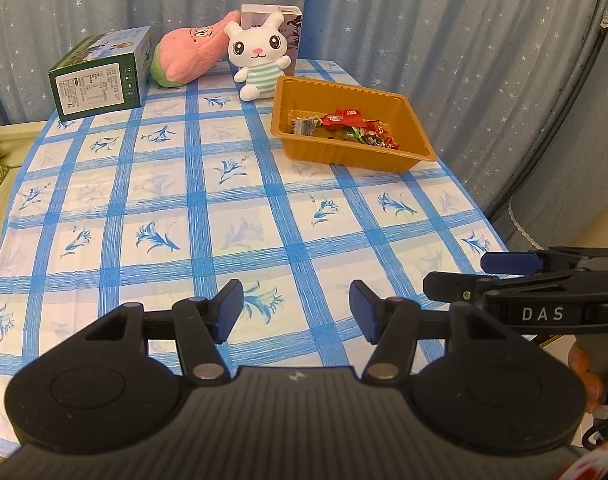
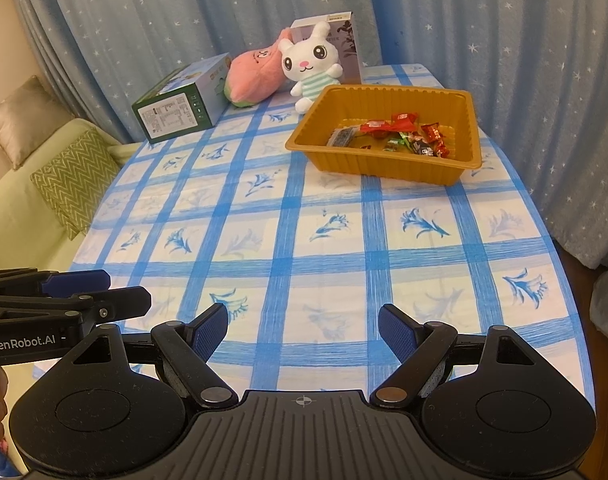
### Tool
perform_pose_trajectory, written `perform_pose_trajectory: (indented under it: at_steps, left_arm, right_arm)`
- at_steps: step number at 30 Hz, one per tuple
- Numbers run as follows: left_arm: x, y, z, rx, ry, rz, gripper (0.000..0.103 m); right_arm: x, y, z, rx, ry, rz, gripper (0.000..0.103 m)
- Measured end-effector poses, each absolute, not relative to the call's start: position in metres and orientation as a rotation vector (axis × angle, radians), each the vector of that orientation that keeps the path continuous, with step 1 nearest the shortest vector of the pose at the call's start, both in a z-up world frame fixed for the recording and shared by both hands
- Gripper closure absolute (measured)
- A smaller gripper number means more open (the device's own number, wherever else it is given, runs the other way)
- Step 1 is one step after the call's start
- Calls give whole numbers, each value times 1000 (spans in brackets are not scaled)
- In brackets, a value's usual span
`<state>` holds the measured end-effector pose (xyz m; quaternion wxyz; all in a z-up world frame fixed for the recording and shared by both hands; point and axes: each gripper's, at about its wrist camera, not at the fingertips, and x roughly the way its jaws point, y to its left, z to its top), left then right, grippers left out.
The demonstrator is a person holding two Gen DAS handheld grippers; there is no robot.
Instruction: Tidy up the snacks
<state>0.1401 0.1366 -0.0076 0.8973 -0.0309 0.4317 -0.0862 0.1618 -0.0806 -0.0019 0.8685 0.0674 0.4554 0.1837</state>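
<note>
An orange plastic tray (image 1: pixel 352 157) (image 2: pixel 384 166) sits at the far right of the checked tablecloth (image 1: pixel 208 208) (image 2: pixel 288 224). Inside it lie several wrapped snacks (image 1: pixel 344 124) (image 2: pixel 400 134), mostly red, with some green and dark wrappers. My left gripper (image 1: pixel 296 306) hovers over the near edge of the table, open, with nothing between its blue pads. My right gripper (image 2: pixel 304 328) is beside it, also open and empty. Each shows in the other's view: the right gripper (image 1: pixel 484 276) at the right edge, the left gripper (image 2: pixel 116 290) at the left edge. Both are well short of the tray.
Along the back stand a green box (image 1: pixel 100 76) (image 2: pixel 180 100), a pink plush (image 1: pixel 192 56) (image 2: pixel 256 76), a white rabbit plush (image 1: pixel 260 56) (image 2: pixel 312 68) and a grey box (image 1: pixel 288 24) (image 2: pixel 344 48). Blue starred curtains hang behind. A sofa with cushions (image 2: pixel 72 184) is left of the table.
</note>
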Motion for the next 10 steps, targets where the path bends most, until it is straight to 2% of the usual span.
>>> perform_pose_trajectory:
  at_steps: [10]
  left_arm:
    - [145,130,-8,-68,910,-175,47]
  right_arm:
    - [171,-90,-4,145,964,383,21]
